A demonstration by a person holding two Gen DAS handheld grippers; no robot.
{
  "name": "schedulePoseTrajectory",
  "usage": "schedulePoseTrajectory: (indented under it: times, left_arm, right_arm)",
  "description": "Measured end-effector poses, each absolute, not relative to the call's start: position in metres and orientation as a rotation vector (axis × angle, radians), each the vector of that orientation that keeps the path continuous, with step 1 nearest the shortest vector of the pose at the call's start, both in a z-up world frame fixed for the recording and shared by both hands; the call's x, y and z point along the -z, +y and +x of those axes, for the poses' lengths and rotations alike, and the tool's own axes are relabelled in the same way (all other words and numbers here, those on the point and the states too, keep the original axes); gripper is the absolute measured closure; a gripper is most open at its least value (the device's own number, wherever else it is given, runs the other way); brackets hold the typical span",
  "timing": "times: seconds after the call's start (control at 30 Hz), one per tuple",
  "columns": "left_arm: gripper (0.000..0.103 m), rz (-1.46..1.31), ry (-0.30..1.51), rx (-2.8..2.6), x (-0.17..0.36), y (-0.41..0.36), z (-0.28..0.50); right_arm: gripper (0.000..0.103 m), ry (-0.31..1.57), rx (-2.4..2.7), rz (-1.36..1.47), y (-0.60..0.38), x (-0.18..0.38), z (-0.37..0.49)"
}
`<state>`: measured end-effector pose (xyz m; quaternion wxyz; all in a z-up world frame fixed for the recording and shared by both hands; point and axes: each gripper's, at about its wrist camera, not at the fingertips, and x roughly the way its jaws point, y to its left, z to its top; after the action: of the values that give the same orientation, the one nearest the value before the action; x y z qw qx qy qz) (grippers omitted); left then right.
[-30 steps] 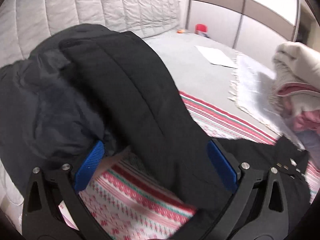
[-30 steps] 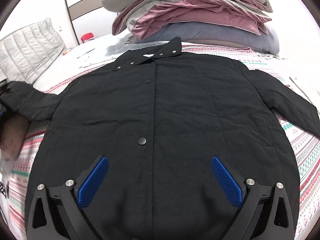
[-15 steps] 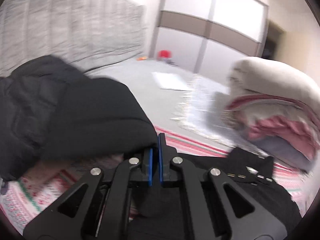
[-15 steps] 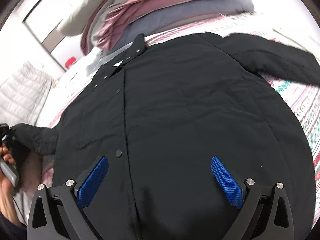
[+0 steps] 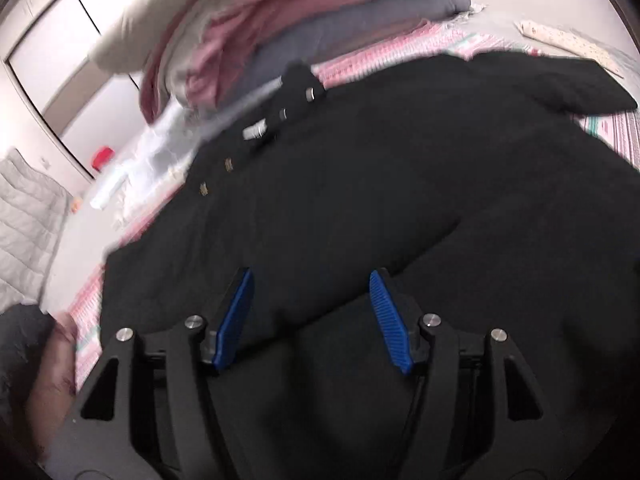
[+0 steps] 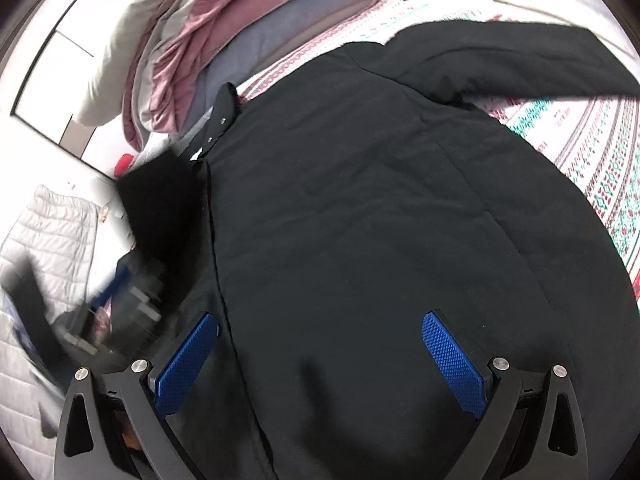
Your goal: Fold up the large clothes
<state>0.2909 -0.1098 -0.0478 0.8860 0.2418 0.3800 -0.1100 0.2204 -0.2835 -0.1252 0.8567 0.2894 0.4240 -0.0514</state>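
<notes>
A large black coat point(image 5: 360, 180) lies face up on the bed, collar snaps toward the bedding pile. Its left sleeve point(image 5: 400, 240) now lies slantwise across the front. My left gripper point(image 5: 309, 276) hovers over that sleeve with its jaws opening; black sleeve cloth sits between the blue pads point(image 5: 236, 312) but they do not press it. In the right wrist view the coat point(image 6: 360, 220) fills the frame and the other sleeve point(image 6: 520, 64) stretches out to the right. My right gripper point(image 6: 319, 320) is open above the lower front. The left gripper point(image 6: 120, 292) shows there as a blur.
Folded bedding point(image 5: 280, 20) in pink, grey and cream is piled beyond the collar. A patterned red and green blanket point(image 6: 592, 152) covers the bed under the coat. A grey quilted headboard point(image 5: 24, 220) stands at left, with a hand point(image 5: 56, 360) near the frame edge.
The left gripper shut on the left sleeve, swung it across onto the coat's front, and its jaws have parted again. The right gripper rolled a little and stayed over the coat, still open.
</notes>
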Motion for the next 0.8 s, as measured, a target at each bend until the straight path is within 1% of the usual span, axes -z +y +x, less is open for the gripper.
schedulePoseTrajectory:
  times: [0.17, 0.27, 0.33, 0.47, 0.57, 0.63, 0.67, 0.7, 0.8]
  left_arm:
    - [0.039, 0.341, 0.842, 0.159, 0.038, -0.056, 0.294]
    - [0.038, 0.185, 0.878, 0.123, 0.029, -0.019, 0.282]
    - [0.036, 0.054, 0.914, 0.088, 0.026, 0.013, 0.269]
    - [0.035, -0.178, 1.000, -0.083, 0.022, 0.079, 0.243]
    - [0.035, -0.326, 0.974, -0.127, 0.009, 0.108, 0.214]
    - [0.029, -0.410, 0.950, -0.135, 0.003, 0.118, 0.188]
    - [0.020, -0.447, 0.941, -0.141, 0.004, 0.121, 0.177]
    - [0.015, -0.472, 0.937, -0.148, 0.007, 0.122, 0.168]
    - [0.014, -0.508, 0.982, -0.155, 0.025, 0.125, 0.165]
  right_arm:
    - [0.000, 0.891, 0.098, 0.602, -0.286, 0.124, 0.219]
    - [0.000, 0.892, 0.100, 0.616, -0.290, 0.126, 0.219]
    - [0.000, 0.886, 0.105, 0.629, -0.294, 0.125, 0.218]
    - [0.000, 0.850, 0.110, 0.667, -0.305, 0.122, 0.215]
    - [0.000, 0.813, 0.112, 0.703, -0.320, 0.117, 0.210]
    - [0.000, 0.772, 0.125, 0.742, -0.333, 0.113, 0.206]
    - [0.000, 0.741, 0.133, 0.766, -0.342, 0.110, 0.201]
    - [0.000, 0.713, 0.143, 0.789, -0.352, 0.107, 0.197]
    - [0.000, 0.629, 0.175, 0.880, -0.384, 0.106, 0.182]
